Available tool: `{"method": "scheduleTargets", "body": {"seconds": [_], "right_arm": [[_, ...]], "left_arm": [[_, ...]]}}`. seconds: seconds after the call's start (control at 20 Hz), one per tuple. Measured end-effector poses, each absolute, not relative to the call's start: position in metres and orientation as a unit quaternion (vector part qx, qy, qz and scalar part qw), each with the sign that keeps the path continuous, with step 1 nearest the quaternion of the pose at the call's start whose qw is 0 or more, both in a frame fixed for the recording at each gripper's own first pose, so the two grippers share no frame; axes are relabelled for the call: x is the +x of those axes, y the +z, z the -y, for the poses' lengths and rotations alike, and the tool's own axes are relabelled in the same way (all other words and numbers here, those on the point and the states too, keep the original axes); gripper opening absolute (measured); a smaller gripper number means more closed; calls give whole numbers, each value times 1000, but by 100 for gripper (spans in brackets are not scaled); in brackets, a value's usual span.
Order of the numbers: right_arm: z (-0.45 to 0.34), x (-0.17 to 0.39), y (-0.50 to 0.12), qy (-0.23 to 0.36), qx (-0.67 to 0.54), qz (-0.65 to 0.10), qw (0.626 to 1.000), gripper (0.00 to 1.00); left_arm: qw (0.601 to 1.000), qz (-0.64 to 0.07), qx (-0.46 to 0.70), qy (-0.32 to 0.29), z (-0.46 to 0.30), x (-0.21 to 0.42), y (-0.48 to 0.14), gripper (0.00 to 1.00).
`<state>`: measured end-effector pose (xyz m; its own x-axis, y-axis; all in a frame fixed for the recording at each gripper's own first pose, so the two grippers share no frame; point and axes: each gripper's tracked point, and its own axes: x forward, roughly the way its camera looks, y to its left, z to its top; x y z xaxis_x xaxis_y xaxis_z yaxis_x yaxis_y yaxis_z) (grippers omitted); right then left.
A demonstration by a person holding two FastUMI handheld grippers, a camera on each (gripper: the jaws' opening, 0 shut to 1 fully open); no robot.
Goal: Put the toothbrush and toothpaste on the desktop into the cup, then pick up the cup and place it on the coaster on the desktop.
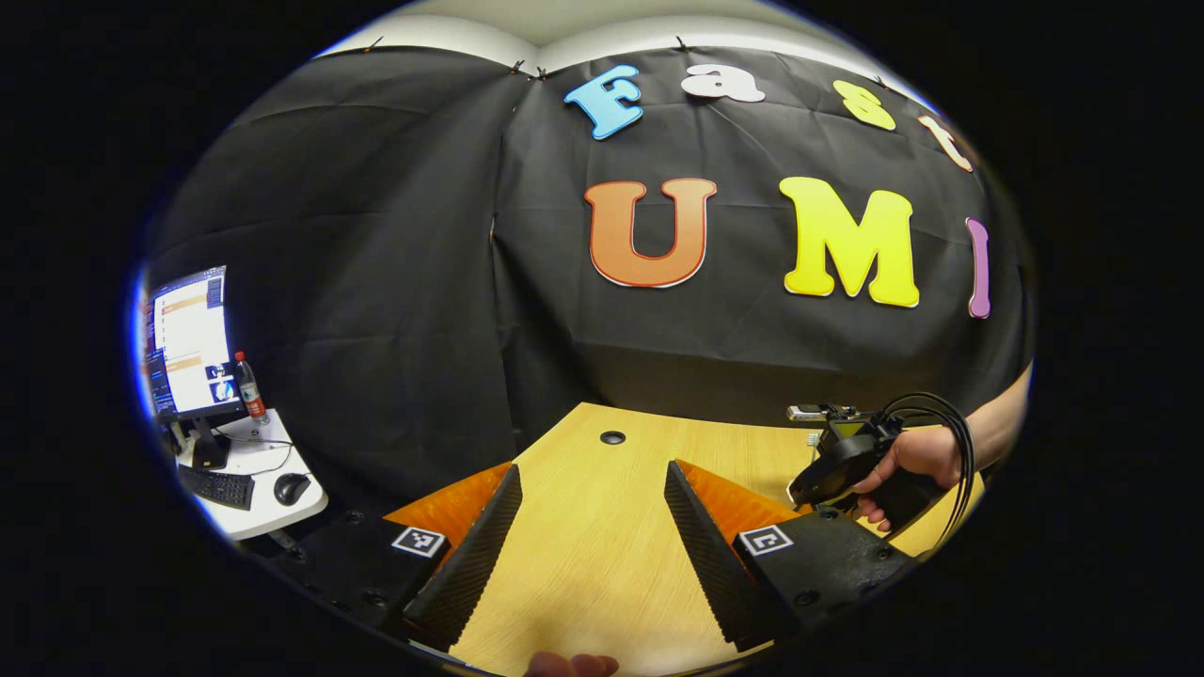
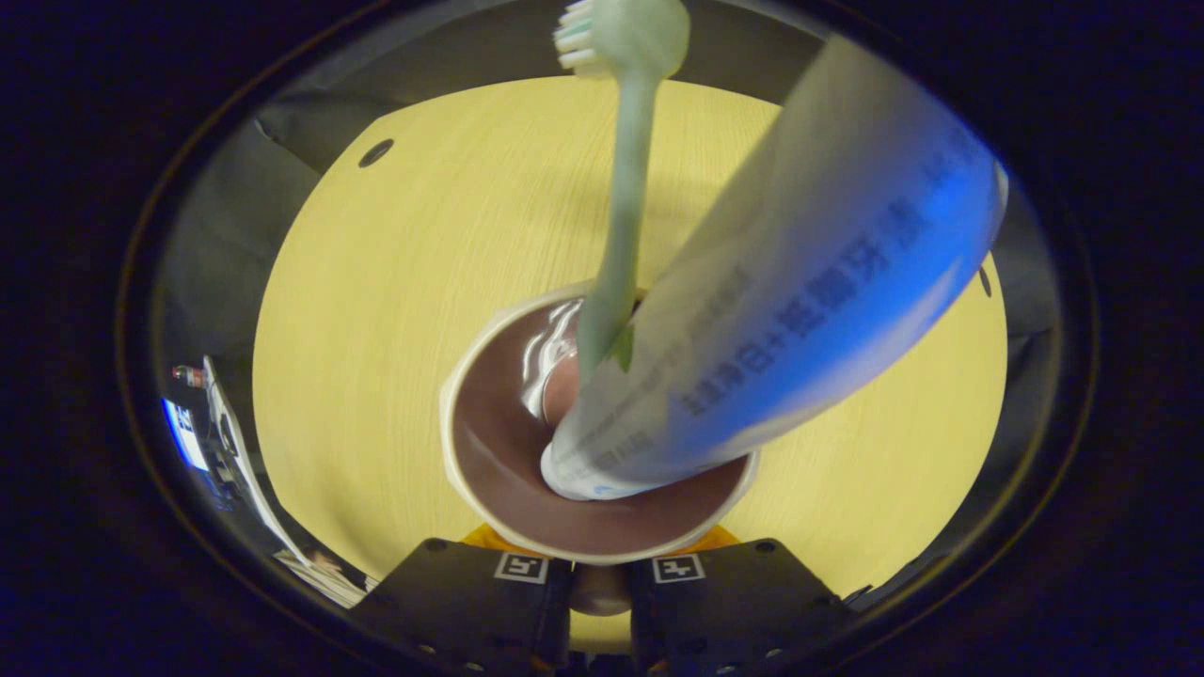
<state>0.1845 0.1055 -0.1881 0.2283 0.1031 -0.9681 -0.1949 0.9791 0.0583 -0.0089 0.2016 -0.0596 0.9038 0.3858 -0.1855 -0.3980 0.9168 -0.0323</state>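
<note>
Pale wooden bench (image 2: 395,310) under everything, left gripper (image 1: 593,555) jaws spread and idle, right gripper (image 2: 599,588) jaws pinching the glossy brown, cream-rimmed cup (image 2: 499,451) holding the green toothbrush (image 2: 623,216) and soft white-blue toothpaste tube (image 2: 809,310), probably top-heavy and slippery, so grip low.

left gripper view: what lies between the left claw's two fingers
Only bare light wooden desktop: in the left gripper view the left claw stands open with nothing between its fingers. Farther off to the right, a hand holds the other claw.
</note>
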Motion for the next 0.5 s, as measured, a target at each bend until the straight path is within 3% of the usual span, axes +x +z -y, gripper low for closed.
{"method": "scheduleTargets", "body": {"seconds": [0.15, 0.2, 0.4, 0.5], "right_arm": [[-107, 183, -184, 90, -28, -608, 788, 34], [-108, 181, -184, 89, -24, -606, 790, 46], [-101, 165, -165, 94, -11, -595, 798, 75], [-92, 155, -146, 93, 7, -580, 809, 81]], "left_arm": [[975, -87, -34, 203, -201, -9, -58, 97], [975, -86, -31, 201, -200, -9, -56, 97], [980, -81, -22, 181, -184, -3, -45, 97], [984, -76, -18, 162, -168, 3, -36, 97]]}}
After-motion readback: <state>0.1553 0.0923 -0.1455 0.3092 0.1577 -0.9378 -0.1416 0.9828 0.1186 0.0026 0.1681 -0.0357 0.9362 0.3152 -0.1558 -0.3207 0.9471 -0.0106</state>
